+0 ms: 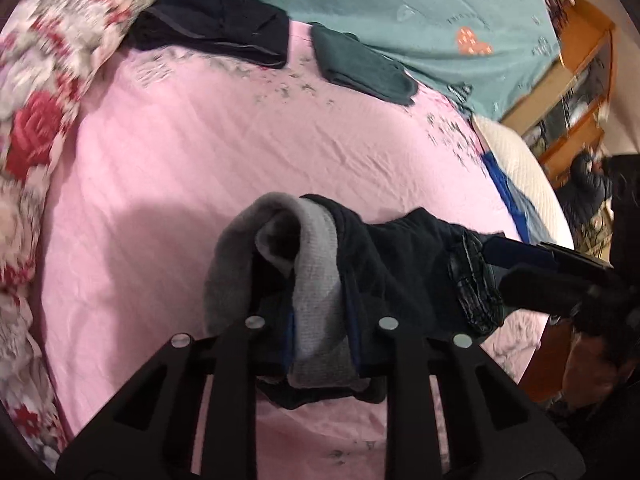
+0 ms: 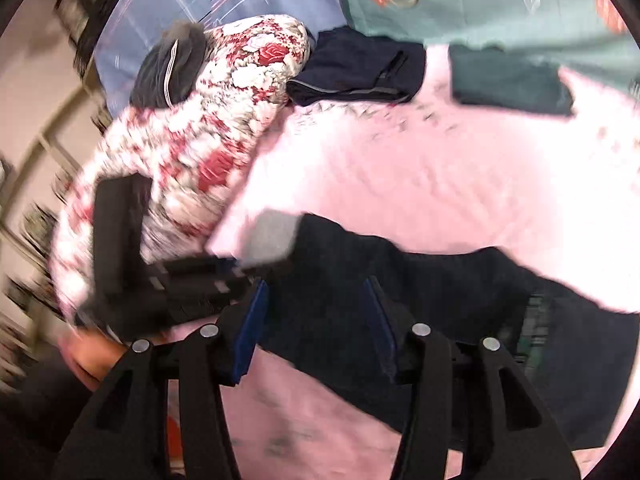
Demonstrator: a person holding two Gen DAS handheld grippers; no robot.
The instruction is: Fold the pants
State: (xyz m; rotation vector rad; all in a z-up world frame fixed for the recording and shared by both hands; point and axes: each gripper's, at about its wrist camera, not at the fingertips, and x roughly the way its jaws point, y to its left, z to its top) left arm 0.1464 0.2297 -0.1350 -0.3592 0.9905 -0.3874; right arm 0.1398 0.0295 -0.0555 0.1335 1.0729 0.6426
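Observation:
Dark navy pants (image 1: 400, 256) with a grey fleece lining (image 1: 316, 280) hang above the pink bed sheet (image 1: 180, 152). My left gripper (image 1: 320, 320) is shut on the grey-lined end of the pants. My right gripper (image 2: 316, 312) is shut on the dark fabric of the pants (image 2: 344, 280). In the left wrist view the right gripper (image 1: 500, 256) grips the pants' other end at the right. In the right wrist view, which is blurred, the left gripper (image 2: 224, 272) shows at the left beside the grey lining (image 2: 276, 236).
Two folded dark garments lie at the far side of the sheet, one navy (image 1: 216, 20) and one dark green (image 1: 360, 64). A floral quilt (image 1: 36, 92) is bunched at the left. A teal blanket (image 1: 400, 4) lies beyond. Wooden furniture (image 1: 580, 92) stands past the bed's right edge.

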